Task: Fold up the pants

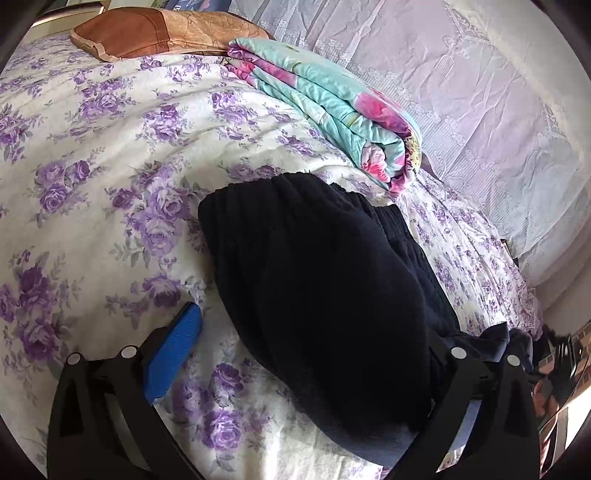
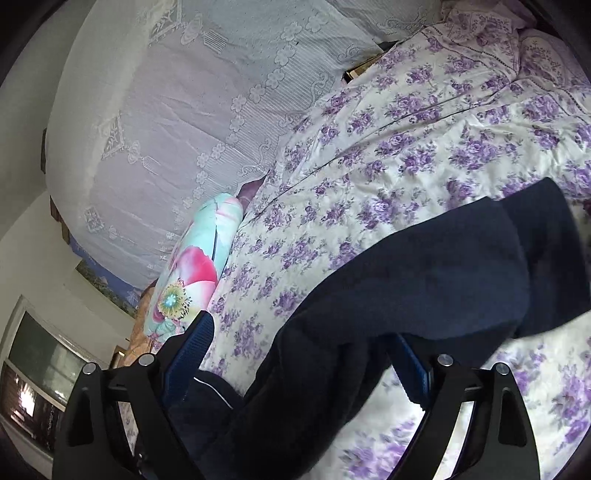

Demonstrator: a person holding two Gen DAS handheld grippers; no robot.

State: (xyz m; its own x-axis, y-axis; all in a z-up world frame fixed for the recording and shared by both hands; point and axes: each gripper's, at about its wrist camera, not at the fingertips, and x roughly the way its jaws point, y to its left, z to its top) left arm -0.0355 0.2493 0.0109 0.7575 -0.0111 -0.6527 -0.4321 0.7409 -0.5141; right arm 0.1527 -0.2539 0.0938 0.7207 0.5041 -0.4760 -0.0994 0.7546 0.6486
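Best now to take the near edge of the dark pants, lying folded over near the middle of the bed, carry it toward the waistband, then smooth. Left gripper fingers spread wide, gripping nothing; right gripper fingers apart astride cloth, none visibly pinched. One pants, two grippers; beyond, one rolled quilt and one brown pillow near the far edge.

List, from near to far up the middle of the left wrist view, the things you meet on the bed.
Dark pants → folded turquoise and pink floral quilt → brown pillow, all on the purple-flowered bedspread.
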